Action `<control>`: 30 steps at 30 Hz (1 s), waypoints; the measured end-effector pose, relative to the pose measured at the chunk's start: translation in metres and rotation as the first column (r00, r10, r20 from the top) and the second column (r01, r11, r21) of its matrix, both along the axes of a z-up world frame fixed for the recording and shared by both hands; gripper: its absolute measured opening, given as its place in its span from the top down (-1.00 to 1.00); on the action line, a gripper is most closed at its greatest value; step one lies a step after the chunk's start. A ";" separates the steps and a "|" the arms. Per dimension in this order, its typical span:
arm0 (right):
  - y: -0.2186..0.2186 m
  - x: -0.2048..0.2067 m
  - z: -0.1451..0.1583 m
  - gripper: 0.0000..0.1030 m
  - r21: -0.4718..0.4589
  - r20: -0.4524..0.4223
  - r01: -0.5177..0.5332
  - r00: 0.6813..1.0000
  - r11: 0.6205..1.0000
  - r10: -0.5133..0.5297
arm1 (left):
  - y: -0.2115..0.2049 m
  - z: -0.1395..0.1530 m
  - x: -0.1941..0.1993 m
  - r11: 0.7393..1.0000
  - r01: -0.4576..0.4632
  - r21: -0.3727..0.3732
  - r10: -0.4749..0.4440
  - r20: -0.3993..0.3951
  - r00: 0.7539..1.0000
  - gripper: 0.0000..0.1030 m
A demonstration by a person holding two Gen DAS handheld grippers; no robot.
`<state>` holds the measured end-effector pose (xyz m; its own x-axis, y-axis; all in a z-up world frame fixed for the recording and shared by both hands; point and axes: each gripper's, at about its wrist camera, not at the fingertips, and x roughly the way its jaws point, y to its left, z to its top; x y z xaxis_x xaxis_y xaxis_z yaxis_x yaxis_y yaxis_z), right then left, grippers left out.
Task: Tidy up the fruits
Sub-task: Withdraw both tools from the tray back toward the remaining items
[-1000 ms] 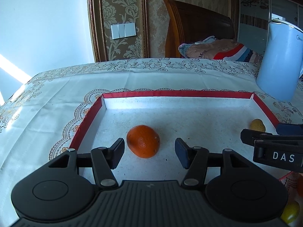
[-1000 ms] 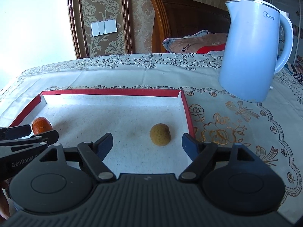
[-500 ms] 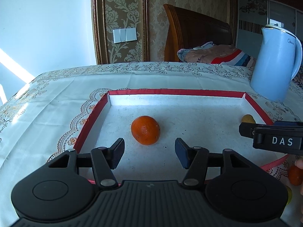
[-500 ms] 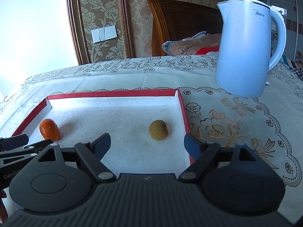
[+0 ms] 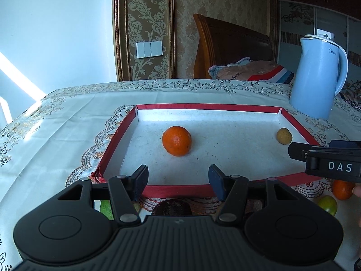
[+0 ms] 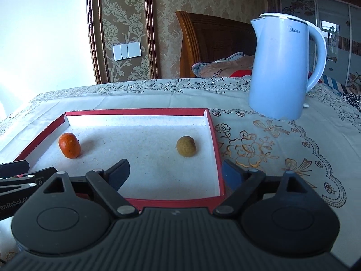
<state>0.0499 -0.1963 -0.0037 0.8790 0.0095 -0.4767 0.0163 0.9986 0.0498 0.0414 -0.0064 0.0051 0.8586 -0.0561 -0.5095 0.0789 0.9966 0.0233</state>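
Observation:
A shallow red-rimmed tray (image 5: 171,190) (image 6: 215,135) with a white floor lies on the tablecloth. In it rest an orange (image 5: 176,141) (image 6: 69,145) toward the left and a small yellow-brown fruit (image 5: 284,136) (image 6: 186,146) toward the right. My left gripper (image 5: 178,180) is open and empty over the tray's near rim, short of the orange. My right gripper (image 6: 176,174) is empty, its jaws opening, near the tray's front right corner, short of the small fruit. In front of the tray lie a dark fruit (image 5: 172,207), a green fruit (image 5: 106,209), another orange (image 5: 341,188) and a yellow-green fruit (image 5: 327,204).
A light blue electric kettle (image 5: 317,76) (image 6: 282,67) stands on the table right of the tray's far corner. A wooden chair (image 6: 207,45) with folded cloth is behind the table. The patterned tablecloth (image 6: 270,140) spreads right of the tray.
Both grippers have drawn back from the tray, so the orange and the small fruit look farther off and the near rim and loose fruits have come into view. The right jaws have widened.

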 end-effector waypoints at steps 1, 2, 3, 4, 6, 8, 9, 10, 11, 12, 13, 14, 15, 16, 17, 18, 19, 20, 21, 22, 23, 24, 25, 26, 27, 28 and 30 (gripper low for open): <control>-0.001 -0.005 0.000 -0.74 0.007 0.007 0.000 1.000 1.000 0.000 | 0.001 0.000 -0.004 1.000 0.000 0.003 0.000 0.008 1.000 -0.26; -0.003 -0.011 -0.001 -0.75 0.019 0.010 -0.002 1.000 1.000 0.002 | 0.002 0.000 -0.009 1.000 0.002 0.003 -0.002 0.014 1.000 -0.33; -0.004 -0.015 -0.001 -0.75 0.027 0.010 -0.006 1.000 1.000 0.005 | 0.003 0.000 -0.012 1.000 0.004 0.001 -0.004 0.018 1.000 -0.35; -0.005 -0.020 -0.003 -0.75 0.036 0.011 -0.008 1.000 0.999 0.007 | 0.005 -0.001 -0.016 1.000 0.005 -0.004 -0.005 0.023 1.000 -0.35; -0.007 -0.027 -0.005 -0.76 0.048 0.015 -0.003 1.000 0.999 0.003 | 0.007 -0.001 -0.022 1.000 0.013 -0.013 -0.013 0.030 0.999 -0.35; -0.009 -0.036 -0.007 -0.76 0.060 0.016 -0.002 1.000 0.998 0.001 | 0.010 -0.002 -0.030 1.000 0.019 -0.020 -0.018 0.026 1.000 -0.35; -0.010 -0.040 -0.007 -0.76 0.061 0.020 -0.001 1.000 0.998 0.000 | 0.011 -0.003 -0.032 0.999 0.024 -0.024 -0.023 0.020 1.000 -0.35; -0.011 -0.044 -0.007 -0.76 0.059 0.024 -0.001 1.000 0.998 -0.001 | 0.012 -0.004 -0.037 0.999 0.029 -0.028 -0.029 0.014 0.999 -0.35; -0.011 -0.049 -0.007 -0.77 0.060 0.030 -0.001 1.000 0.998 -0.001 | 0.013 -0.005 -0.040 0.999 0.031 -0.028 -0.031 0.012 0.999 -0.35; -0.012 -0.053 -0.007 -0.78 0.059 0.035 -0.001 0.999 0.998 -0.001 | 0.013 -0.005 -0.044 0.999 0.036 -0.028 -0.035 0.013 0.999 -0.35; -0.013 -0.057 -0.008 -0.78 0.059 0.038 -0.001 0.999 0.998 -0.001 | 0.014 -0.006 -0.050 0.999 0.041 -0.027 -0.041 0.016 0.999 -0.35; -0.014 -0.062 -0.009 -0.78 0.060 0.040 -0.001 0.999 0.998 -0.002 | 0.013 -0.007 -0.053 0.999 0.045 -0.024 -0.044 0.016 0.999 -0.35; -0.015 -0.065 -0.009 -0.78 0.060 0.041 -0.001 0.999 0.998 -0.002 | 0.013 -0.008 -0.056 0.999 0.050 -0.021 -0.049 0.018 0.999 -0.35; -0.017 -0.069 -0.010 -0.78 0.060 0.042 0.000 0.999 0.998 -0.003 | 0.012 -0.010 -0.060 0.998 0.059 -0.019 -0.059 0.017 0.998 -0.35; -0.017 -0.072 -0.010 -0.79 0.058 0.041 0.002 0.999 0.998 -0.005 | 0.012 -0.011 -0.062 0.998 0.065 -0.017 -0.065 0.011 0.998 -0.35; -0.018 -0.074 -0.011 -0.79 0.054 0.039 0.004 0.999 0.999 -0.006 | 0.011 -0.013 -0.063 0.997 0.069 -0.015 -0.069 0.006 0.998 -0.35; -0.018 -0.077 -0.011 -0.79 0.051 0.037 0.005 0.999 0.999 -0.007 | 0.010 -0.014 -0.064 0.997 0.071 -0.012 -0.071 0.001 0.997 -0.35; -0.019 -0.080 -0.012 -0.79 0.050 0.035 0.007 0.999 0.999 -0.009 | 0.009 -0.015 -0.065 0.997 0.071 -0.009 -0.071 -0.005 0.997 -0.35; -0.020 -0.083 -0.013 -0.79 0.049 0.033 0.007 0.999 0.999 -0.008 | 0.009 -0.015 -0.065 0.997 0.072 -0.008 -0.072 -0.006 0.997 -0.35; -0.021 -0.087 -0.015 -0.79 0.042 0.030 0.003 1.000 0.999 -0.004 | 0.009 -0.015 -0.066 0.997 0.072 -0.011 -0.072 -0.006 0.997 -0.35; -0.022 -0.090 -0.016 -0.79 0.032 0.027 0.004 1.000 0.999 -0.005 | 0.010 -0.015 -0.067 0.997 0.071 -0.017 -0.071 -0.006 0.997 -0.35; -0.022 -0.093 -0.017 -0.79 0.027 0.027 0.008 1.000 1.000 -0.009 | 0.010 -0.015 -0.069 0.997 0.073 -0.022 -0.074 -0.006 0.997 -0.35; -0.022 -0.096 -0.018 -0.79 0.022 0.028 0.012 1.000 1.000 -0.012 | 0.010 -0.015 -0.070 0.997 0.077 -0.028 -0.078 -0.010 0.997 -0.35; -0.023 -0.099 -0.019 -0.79 0.019 0.028 0.013 1.000 1.000 -0.013 | 0.010 -0.016 -0.072 0.997 0.077 -0.029 -0.077 -0.014 0.997 -0.35; -0.024 -0.100 -0.020 -0.79 0.022 0.025 0.014 1.000 1.000 -0.015 | 0.009 -0.016 -0.072 0.997 0.076 -0.028 -0.076 -0.015 0.997 -0.35; -0.026 -0.101 -0.021 -0.79 0.031 0.021 0.012 1.000 0.999 -0.013 | 0.008 -0.017 -0.074 0.997 0.074 -0.021 -0.074 -0.017 0.997 -0.35; -0.029 -0.106 -0.022 -0.79 0.039 0.017 0.009 1.000 0.999 -0.009 | 0.007 -0.016 -0.076 0.997 0.075 -0.020 -0.075 -0.017 0.997 -0.35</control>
